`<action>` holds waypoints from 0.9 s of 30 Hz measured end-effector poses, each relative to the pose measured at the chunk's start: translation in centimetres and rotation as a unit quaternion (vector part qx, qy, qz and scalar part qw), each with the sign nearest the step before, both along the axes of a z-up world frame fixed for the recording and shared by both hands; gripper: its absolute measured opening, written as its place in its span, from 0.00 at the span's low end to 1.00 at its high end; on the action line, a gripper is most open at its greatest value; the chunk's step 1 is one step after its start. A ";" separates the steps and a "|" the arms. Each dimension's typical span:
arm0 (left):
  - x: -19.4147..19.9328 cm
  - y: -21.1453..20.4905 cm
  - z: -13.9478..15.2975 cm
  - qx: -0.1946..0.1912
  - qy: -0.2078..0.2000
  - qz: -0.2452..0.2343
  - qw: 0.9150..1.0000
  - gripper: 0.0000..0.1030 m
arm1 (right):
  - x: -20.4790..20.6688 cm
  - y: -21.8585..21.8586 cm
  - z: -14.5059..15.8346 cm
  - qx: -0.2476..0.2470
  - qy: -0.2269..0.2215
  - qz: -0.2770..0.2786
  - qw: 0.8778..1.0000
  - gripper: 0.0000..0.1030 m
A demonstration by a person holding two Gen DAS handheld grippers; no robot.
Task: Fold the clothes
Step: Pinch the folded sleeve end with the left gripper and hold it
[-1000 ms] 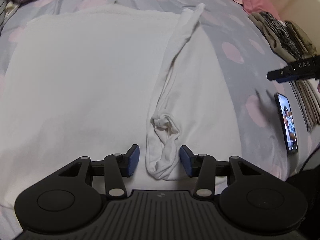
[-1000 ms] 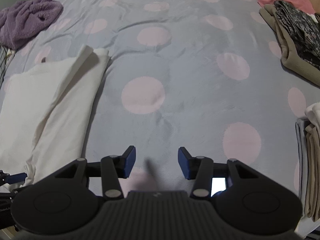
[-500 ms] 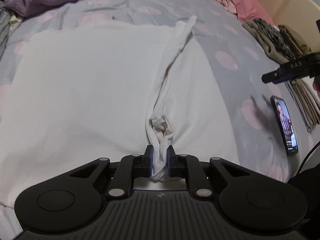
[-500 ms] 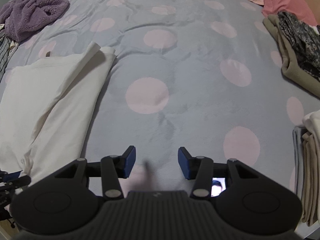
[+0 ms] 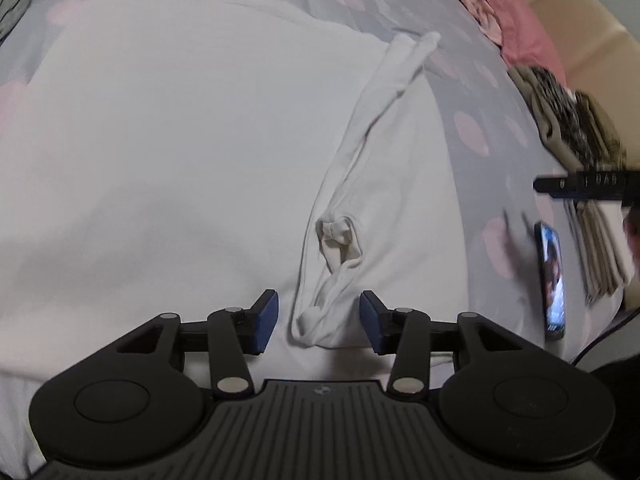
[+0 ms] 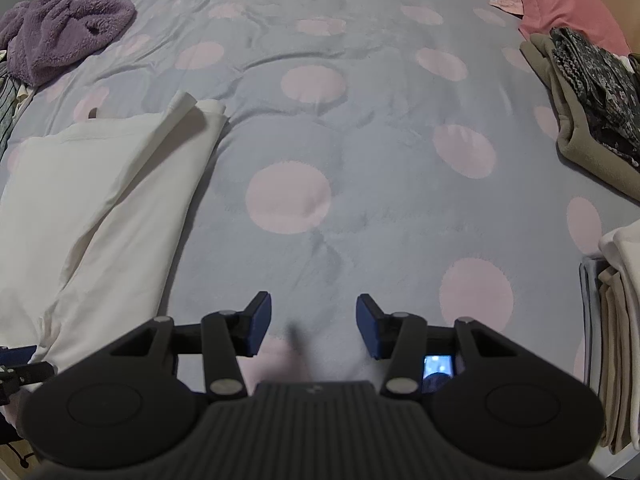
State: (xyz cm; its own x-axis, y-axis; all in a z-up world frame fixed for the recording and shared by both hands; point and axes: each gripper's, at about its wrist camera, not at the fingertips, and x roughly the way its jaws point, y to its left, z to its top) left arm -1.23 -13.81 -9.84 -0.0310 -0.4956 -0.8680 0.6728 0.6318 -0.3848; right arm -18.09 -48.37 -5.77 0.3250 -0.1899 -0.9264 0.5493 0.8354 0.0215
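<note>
A bed, covered by a grey bedspread [image 6: 360, 128] printed with pink dots, is seen from two hand-held grippers pointed steeply down at it. A white garment [image 5: 160, 152] is spread flat over the bed's left part, its folded sleeve [image 5: 372, 128] laid lengthwise along the garment's right side, the bunched cuff end nearest the camera. A purple fleece [image 6: 64, 28] is heaped at the bed's far left corner, a pink pillow [image 6: 568, 4] at the far right corner. Olive and dark patterned clothes [image 6: 588, 96] are stacked along the right edge, with a pile of folded pale clothes [image 6: 620, 320] nearer on the same edge. A lit phone [image 5: 554, 280] is lying on the bedspread just right of the garment. The left gripper [image 5: 318, 318] is caught with its jaws opening, the sleeve's cuff end between the blue pads but not pressed by them. The right gripper [image 6: 314, 326] is held over bare bedspread, well right of the garment, jaws parted and nothing between them
</note>
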 end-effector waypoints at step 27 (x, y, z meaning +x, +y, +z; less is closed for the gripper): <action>-0.3 -1.7 0.6 0.039 -0.013 -0.028 0.999 0.05 | 8.6 -0.1 5.7 -0.006 -0.033 0.062 0.998 0.54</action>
